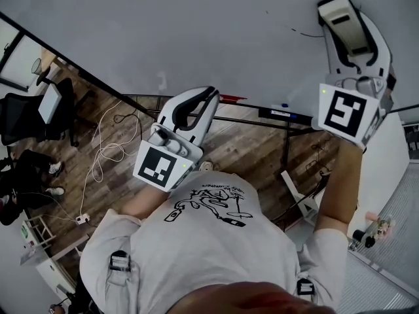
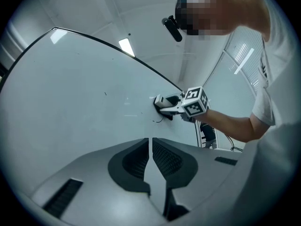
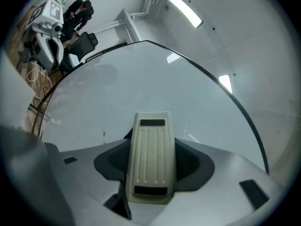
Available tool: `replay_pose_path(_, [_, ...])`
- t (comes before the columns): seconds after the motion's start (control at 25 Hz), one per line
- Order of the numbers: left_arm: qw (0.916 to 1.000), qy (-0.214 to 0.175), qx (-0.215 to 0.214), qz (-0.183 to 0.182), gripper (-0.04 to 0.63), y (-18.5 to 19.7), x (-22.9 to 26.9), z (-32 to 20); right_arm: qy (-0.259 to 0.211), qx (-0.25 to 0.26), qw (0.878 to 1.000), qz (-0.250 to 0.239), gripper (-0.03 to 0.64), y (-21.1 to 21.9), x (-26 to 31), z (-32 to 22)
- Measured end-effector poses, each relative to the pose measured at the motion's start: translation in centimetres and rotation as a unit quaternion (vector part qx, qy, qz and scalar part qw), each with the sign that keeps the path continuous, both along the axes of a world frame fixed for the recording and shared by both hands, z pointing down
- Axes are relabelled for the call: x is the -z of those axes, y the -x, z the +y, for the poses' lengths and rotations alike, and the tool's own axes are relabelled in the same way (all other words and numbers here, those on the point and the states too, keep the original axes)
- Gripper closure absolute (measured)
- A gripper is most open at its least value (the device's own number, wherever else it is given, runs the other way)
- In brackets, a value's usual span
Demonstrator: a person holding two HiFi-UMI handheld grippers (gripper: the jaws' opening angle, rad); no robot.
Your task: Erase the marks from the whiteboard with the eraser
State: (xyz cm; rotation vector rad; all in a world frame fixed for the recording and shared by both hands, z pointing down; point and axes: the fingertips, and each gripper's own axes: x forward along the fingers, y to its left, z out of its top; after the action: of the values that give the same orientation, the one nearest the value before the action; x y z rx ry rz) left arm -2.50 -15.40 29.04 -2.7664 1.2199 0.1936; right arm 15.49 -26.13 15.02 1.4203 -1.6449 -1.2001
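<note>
The whiteboard point(image 1: 196, 31) filled most of every view, pale and nearly bare. The right gripper point(image 1: 349, 34) was raised against it, its jaws clamped on the long sides of the eraser point(image 3: 150, 160), which appeared to lie with its hidden face on the board. The left gripper point(image 1: 200, 100) was held lower, near the person's chest, with its jaws pressed together on nothing.

The eraser looked light and stiff: a cream plastic shell with a ribbed back, probably with a soft pad beneath. The grip across its narrow width suited it, since a smooth shell could twist in the jaws under hard rubbing.

Only the left gripper view showed a thin curl of marker point(image 2: 157, 120) just beside the right gripper. In the right gripper view the eraser's body covered that spot, though a small tick point(image 3: 104, 133) showed to its left. The head view alone gave a faint stroke point(image 1: 308, 31) near the eraser.
</note>
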Motion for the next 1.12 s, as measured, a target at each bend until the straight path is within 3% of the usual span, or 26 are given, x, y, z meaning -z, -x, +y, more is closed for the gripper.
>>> replay_pose_path(0.2, [0.9999, -0.013, -0.007, -0.002, 0.557, -0.8, 0.9, 0.1, 0.007, 0.009, 1.0, -0.002, 0.368, 3.1, -5.9, -0.1])
replay_pose_path(0.48, [0.9995, -0.021, -0.022, -0.01, 0.557, -2.6, 1.3, 0.6, 0.022, 0.025, 0.999, 0.033, 0.365, 4.7, -10.2, 0.0])
replay_pose_path(0.6, [0.9993, -0.023, -0.024, -0.014, 0.557, -3.3, 1.6, 0.6, 0.018, 0.028, 0.999, 0.022, 0.364, 3.0, -7.9, -0.1])
replay_pose_path(0.88, [0.9992, -0.02, -0.027, -0.02, 0.557, -4.4, 1.7, 0.9, -0.05, 0.024, 0.994, -0.097, 0.362, -4.8, 6.2, 0.5])
replay_pose_path(1.0, [0.9993, -0.02, -0.023, -0.02, 0.557, -4.6, 1.7, 1.1, -0.042, 0.024, 0.995, -0.089, 0.362, -4.7, 8.9, 0.6])
replay_pose_path(1.12, [0.9995, -0.02, -0.016, -0.017, 0.557, -4.5, 1.8, 1.3, -0.015, 0.029, 0.998, -0.058, 0.362, -1.8, 6.6, 0.4])
